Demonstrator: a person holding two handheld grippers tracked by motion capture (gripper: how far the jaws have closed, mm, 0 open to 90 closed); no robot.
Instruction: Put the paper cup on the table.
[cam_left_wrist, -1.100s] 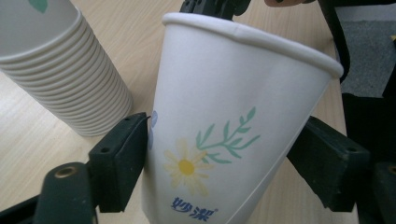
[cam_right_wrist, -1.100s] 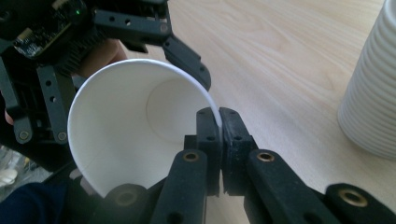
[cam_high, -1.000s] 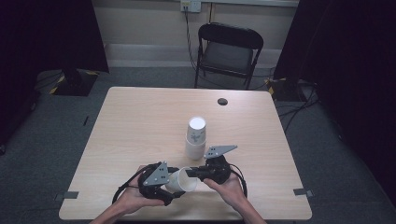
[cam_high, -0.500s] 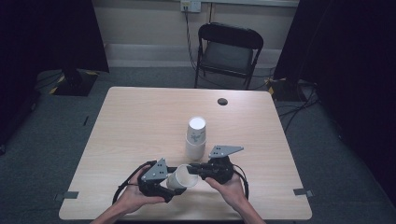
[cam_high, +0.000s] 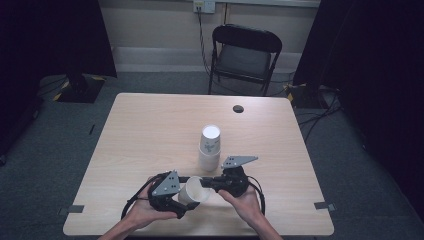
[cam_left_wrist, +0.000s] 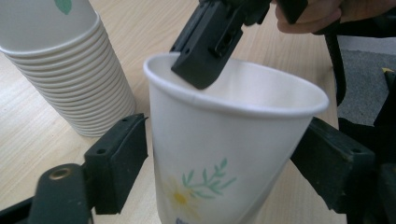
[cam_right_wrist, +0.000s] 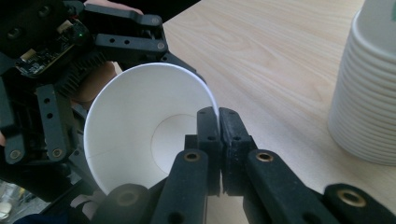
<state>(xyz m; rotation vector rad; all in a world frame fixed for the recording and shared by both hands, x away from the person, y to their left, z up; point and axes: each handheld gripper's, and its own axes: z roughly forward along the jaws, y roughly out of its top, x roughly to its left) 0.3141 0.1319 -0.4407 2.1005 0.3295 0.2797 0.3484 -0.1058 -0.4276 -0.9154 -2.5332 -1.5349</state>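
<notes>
Two grippers on one paper cup (cam_high: 194, 190), just pulled off the stack of cups (cam_high: 209, 147) a bit beyond the tools. Right gripper (cam_right_wrist: 218, 116) is clamped tight on the cup's rim, one jaw inside, one outside. Left gripper (cam_left_wrist: 219, 158) has just been opening: jaws stand apart w/ the cup body between them, left pad clear, right pad v. close, contact unclear. Looks like a handover to the right; next it must carry the cup clear w/o crushing the rim. Both hands low, near table edge, tools pointing at each other.
</notes>
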